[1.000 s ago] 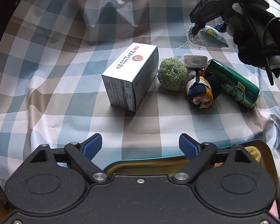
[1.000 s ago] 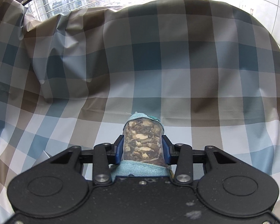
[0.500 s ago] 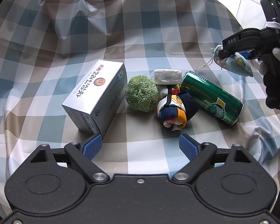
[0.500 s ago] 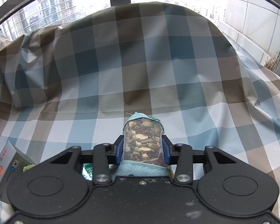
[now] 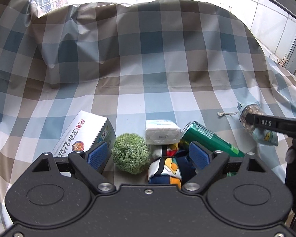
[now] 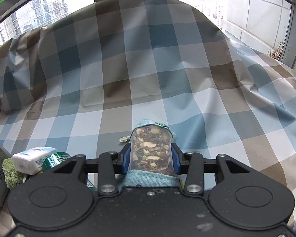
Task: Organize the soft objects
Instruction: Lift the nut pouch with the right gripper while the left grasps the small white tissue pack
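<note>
Right tool (image 6: pixel 151 156), jaws narrow, grips a clear pouch (image 6: pixel 151 151) of dried bits with a blue cloth edge, held above the checked cloth (image 6: pixel 148 79) on the counter. Left tool (image 5: pixel 148 156), jaws wide and holding nothing, hangs over a green scrubber ball (image 5: pixel 130 156) and a bundle of coloured cloth (image 5: pixel 165 169), between a white box (image 5: pixel 82 134) and a green can (image 5: pixel 209 140); a tissue pack (image 5: pixel 161 132) lies just behind.

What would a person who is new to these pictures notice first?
First, the right hand-held gripper clamps a sachet of dried potpourri above the checked cloth. In the left wrist view, a green fuzzy ball and a rolled colourful sock lie between the left hand-held gripper's open jaws.
</note>
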`<move>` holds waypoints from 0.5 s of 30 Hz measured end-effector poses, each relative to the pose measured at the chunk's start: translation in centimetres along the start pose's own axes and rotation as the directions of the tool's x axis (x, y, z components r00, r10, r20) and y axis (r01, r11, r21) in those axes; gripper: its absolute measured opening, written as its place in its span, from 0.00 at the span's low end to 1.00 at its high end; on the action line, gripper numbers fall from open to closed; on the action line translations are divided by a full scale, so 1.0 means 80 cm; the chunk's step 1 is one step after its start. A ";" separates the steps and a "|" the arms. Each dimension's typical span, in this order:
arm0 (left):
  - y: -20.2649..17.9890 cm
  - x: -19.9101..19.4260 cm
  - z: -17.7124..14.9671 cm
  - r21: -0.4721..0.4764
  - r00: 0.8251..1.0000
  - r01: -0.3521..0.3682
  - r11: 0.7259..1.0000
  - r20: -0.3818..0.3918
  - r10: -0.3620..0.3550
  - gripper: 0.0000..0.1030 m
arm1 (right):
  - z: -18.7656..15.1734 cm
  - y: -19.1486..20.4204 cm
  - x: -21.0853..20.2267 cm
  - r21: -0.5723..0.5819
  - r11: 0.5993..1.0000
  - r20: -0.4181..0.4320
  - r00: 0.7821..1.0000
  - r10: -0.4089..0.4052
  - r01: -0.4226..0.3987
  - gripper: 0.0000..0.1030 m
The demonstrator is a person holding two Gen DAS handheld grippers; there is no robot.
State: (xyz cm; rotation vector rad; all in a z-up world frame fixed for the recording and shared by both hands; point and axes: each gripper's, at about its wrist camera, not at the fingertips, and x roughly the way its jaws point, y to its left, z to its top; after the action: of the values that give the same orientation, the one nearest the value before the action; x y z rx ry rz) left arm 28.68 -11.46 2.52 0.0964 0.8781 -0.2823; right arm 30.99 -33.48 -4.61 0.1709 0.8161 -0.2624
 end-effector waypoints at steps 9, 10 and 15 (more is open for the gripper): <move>-0.012 0.058 0.037 -0.040 0.998 -0.011 0.999 -0.057 0.008 0.84 | -0.022 0.000 0.007 -0.038 0.999 0.029 0.999 -0.028 0.029 0.40; -0.013 0.065 0.038 -0.044 0.998 -0.012 0.999 -0.069 0.009 0.84 | -0.025 0.001 0.008 -0.046 0.998 0.033 0.999 -0.032 0.033 0.40; -0.017 0.094 0.042 -0.051 0.993 -0.018 0.999 -0.114 0.012 0.84 | -0.038 0.008 0.008 -0.093 0.994 0.065 0.997 -0.048 0.053 0.42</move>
State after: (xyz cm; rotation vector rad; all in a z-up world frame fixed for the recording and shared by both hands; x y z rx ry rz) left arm 35.36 -14.93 -1.07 0.0713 0.9963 -0.2418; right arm 29.50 -32.18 -7.11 0.0533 0.7699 -0.2750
